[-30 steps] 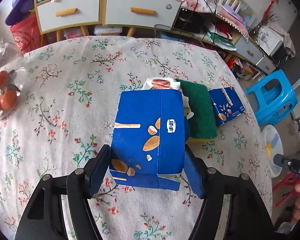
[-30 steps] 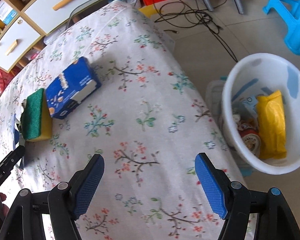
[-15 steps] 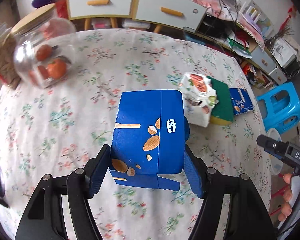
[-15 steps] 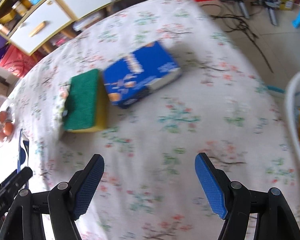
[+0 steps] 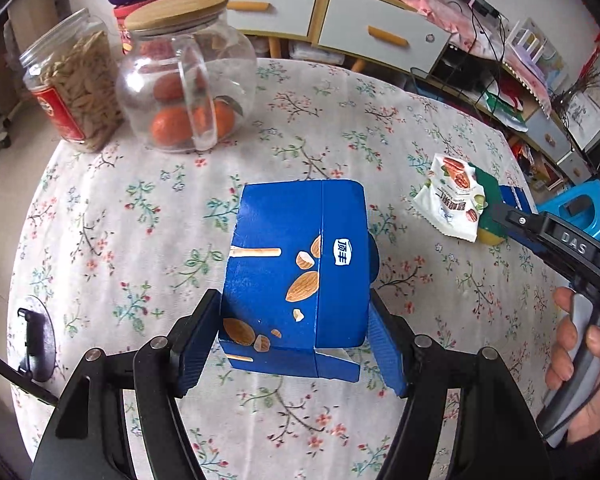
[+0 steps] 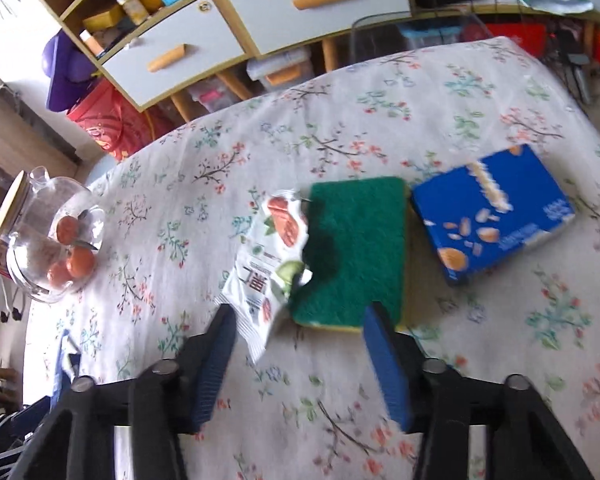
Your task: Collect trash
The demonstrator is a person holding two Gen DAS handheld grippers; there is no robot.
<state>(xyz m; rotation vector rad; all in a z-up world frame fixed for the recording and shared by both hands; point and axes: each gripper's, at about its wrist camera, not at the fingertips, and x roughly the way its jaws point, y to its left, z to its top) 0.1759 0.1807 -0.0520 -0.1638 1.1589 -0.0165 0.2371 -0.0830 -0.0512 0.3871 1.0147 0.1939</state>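
1. L gripper (image 5: pixel 296 330) clamped a blue almond-snack box (image 5: pixel 300 272), held above the tabletop (image 5: pixel 140 208) mid.
2. R gripper (image 6: pixel 300 354) unclenched, jaws just narrowing, empty, near nut wrapper (image 6: pixel 266 276) & green sponge (image 6: pixel 356 248).

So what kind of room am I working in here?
Most likely a lived-in home dining or living room: a floral tablecloth, a glass jar of oranges, and a cluttered drawer cabinet behind.

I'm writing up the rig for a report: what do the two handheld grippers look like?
Both grippers, left and right, have black linkage arms with silver pivot screws and ribbed blue finger pads. The left view shows the right one's side: black body marked "DAS", grey handle, thin black cable.
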